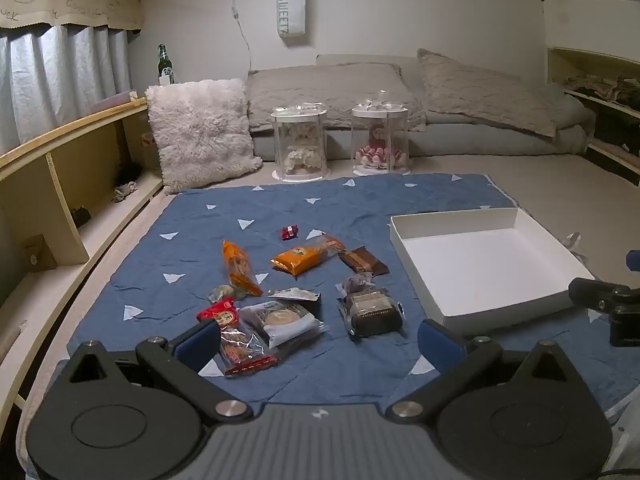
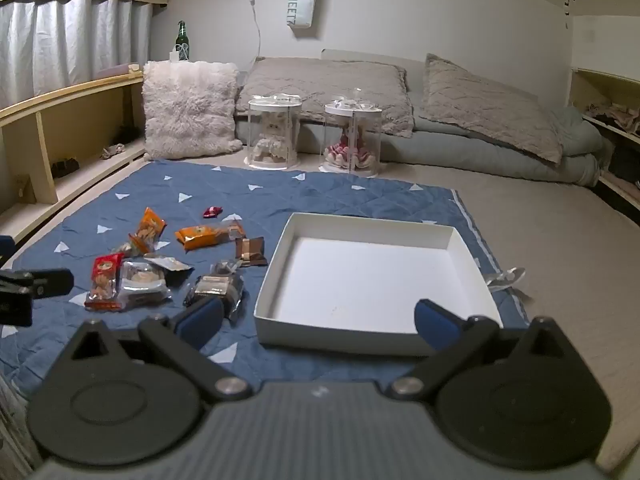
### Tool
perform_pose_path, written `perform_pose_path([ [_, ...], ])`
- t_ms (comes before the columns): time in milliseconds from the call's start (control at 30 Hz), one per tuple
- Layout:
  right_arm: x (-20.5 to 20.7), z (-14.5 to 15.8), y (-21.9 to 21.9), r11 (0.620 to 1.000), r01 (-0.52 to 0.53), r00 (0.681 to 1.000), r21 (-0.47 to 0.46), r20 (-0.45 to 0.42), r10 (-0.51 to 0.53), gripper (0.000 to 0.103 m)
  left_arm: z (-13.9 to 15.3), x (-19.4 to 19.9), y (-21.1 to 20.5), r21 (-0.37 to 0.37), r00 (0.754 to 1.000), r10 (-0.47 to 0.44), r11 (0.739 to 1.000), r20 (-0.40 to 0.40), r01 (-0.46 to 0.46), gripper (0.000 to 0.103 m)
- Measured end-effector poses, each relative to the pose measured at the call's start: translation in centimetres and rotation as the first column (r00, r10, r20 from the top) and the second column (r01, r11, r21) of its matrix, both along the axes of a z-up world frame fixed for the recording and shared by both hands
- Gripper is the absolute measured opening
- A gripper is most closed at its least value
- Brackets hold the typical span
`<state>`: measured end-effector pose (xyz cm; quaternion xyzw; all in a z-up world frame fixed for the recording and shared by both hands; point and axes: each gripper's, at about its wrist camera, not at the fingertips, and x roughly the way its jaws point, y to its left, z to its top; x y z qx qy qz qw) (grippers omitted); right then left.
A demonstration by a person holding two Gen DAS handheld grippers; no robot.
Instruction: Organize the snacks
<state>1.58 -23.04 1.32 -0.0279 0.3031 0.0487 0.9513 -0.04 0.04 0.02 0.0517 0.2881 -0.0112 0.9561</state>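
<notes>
Several wrapped snacks lie scattered on a blue quilted mat (image 1: 280, 208): a red packet (image 1: 236, 340), two orange packets (image 1: 240, 268) (image 1: 308, 256), a brown bar (image 1: 364, 262), a dark cake pack (image 1: 372, 308), a white bun pack (image 1: 284, 320) and a small red candy (image 1: 289, 232). An empty white box (image 1: 532, 280) (image 2: 472, 280) sits to their right. My left gripper (image 1: 320, 340) hovers open just before the near snacks, nothing between its fingers. My right gripper (image 2: 318, 320) is open in front of the box's near wall, holding nothing.
Two clear lidded jars (image 1: 299, 146) (image 1: 380, 140) with dolls stand beyond the mat. A fluffy pillow (image 1: 200, 132), grey pillows and folded bedding (image 1: 480, 132) line the far wall. Wooden shelves (image 1: 60, 160) run along the left; more shelving is at the right.
</notes>
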Motion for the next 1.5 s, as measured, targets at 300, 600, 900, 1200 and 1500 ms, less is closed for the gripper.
perform_pose_path([
  [300,0.06,0.08,0.07,1.000,0.000,1.000,-0.004,0.002,0.000,0.103,-0.32,-0.06,0.01,-0.010,1.000,-0.006,1.000,-0.010,0.006,0.103],
  [600,0.29,-0.02,0.02,1.000,-0.003,1.000,-0.008,-0.003,0.003,0.103,-0.25,-0.05,0.08,-0.010,1.000,-0.005,1.000,-0.011,0.005,0.103],
  [900,0.33,-0.02,0.13,1.000,-0.004,1.000,-0.012,-0.001,0.004,0.103,-0.27,0.03,-0.05,-0.010,1.000,-0.005,1.000,-0.013,0.005,0.103],
  [1200,0.32,-0.07,0.09,1.000,-0.003,1.000,-0.017,-0.004,0.003,0.103,-0.64,0.00,0.03,-0.013,1.000,-0.005,1.000,-0.015,0.005,0.103],
  [1500,0.28,-0.15,0.04,1.000,-0.003,1.000,-0.019,-0.005,0.003,0.103,-0.77,0.05,0.03,-0.013,1.000,-0.002,1.000,-0.016,0.002,0.103],
])
